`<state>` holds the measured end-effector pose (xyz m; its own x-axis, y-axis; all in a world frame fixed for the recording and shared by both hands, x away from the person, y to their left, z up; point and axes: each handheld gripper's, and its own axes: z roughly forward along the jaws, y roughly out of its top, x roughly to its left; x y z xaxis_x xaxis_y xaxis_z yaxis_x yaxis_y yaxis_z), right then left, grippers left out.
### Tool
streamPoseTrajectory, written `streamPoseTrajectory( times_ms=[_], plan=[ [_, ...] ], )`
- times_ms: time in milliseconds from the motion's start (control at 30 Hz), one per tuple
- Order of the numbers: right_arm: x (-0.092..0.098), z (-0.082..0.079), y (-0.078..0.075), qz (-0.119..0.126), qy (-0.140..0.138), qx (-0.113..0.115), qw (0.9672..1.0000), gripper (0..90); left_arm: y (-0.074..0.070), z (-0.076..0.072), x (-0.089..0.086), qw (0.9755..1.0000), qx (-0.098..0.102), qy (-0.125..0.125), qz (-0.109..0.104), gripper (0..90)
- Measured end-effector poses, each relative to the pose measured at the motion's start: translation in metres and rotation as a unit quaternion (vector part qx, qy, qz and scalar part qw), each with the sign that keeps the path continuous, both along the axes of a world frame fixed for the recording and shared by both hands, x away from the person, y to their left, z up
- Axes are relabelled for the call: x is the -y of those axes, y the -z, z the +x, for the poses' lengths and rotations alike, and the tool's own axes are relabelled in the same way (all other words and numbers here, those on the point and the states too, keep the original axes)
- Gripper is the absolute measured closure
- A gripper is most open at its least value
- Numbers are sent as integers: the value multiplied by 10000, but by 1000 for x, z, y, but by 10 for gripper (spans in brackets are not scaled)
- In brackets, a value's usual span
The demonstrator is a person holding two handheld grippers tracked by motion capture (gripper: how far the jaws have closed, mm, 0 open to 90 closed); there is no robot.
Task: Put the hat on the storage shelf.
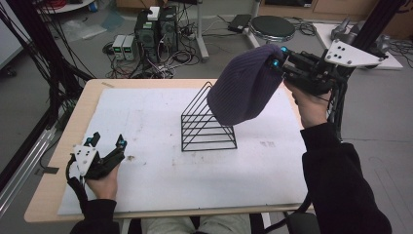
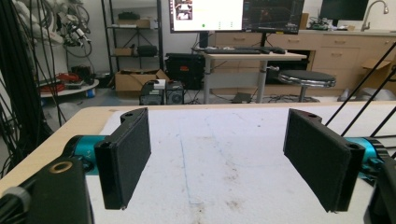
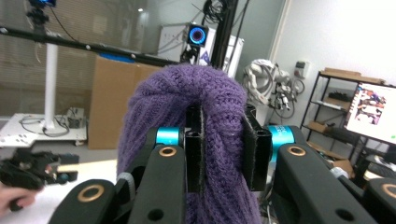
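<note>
A pale wooden counter (image 1: 63, 141) carries a white mat (image 1: 146, 146) marked with brown stains. On the mat stands a black wire rack (image 1: 207, 122) shaped like a wedge; everything else is placed from it. Behind the rack, past the counter's far edge, computer towers (image 1: 156, 27) and tangled cables sit on a grey floor, with a round black stool (image 1: 272, 27) further right.

The purple knit hat (image 1: 246, 85) hangs in the air just above and to the right of the rack, its lower edge in front of the rack's top. The right gripper (image 1: 275, 58) pinches a fold of the hat's knit between its fingers (image 3: 254, 154), which have just eased apart slightly with the knit caught between them. The left gripper (image 1: 107, 141) rests on the mat well to the left of the rack, nearer the person, its fingers (image 2: 126, 156) spread wide with nothing between them.

The left gripper view looks level across the mat to a desk with monitors (image 2: 233, 14), shelving and cabinets. The right gripper view shows the hat's ribbing close up, a cardboard box (image 3: 112, 98) and a lit ring light (image 3: 198, 35) beyond.
</note>
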<state>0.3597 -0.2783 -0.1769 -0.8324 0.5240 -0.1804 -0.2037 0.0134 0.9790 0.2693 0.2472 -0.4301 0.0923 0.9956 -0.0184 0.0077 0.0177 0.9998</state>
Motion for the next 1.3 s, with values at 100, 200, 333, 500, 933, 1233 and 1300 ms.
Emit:
streamPoseTrajectory(
  times_ms=[100,200,333,500,933,1233,1300],
  plan=[
    [-3,-2,-4,12,-71,17,10000,743,-1,0,1,10000,12,89,11,233],
    [-12,-5,-8,176,-217,-13,9996,740,-3,0,2,9997,35,236,-12,232],
    [-20,-5,-10,232,-371,-66,9990,736,-7,2,2,9987,65,509,-51,219],
    [-39,-7,-9,171,-645,-131,9977,730,-15,4,6,9943,88,1062,-33,189],
    [-72,-11,-6,64,-974,-266,9949,725,-40,8,17,9707,220,2358,-395,181],
    [-91,-13,-3,-15,-1105,-349,9933,723,-57,12,24,9458,131,3230,-290,171],
    [-92,-13,-3,-14,-1120,-342,9931,723,-60,14,27,9415,96,3363,-203,171]
  ],
)
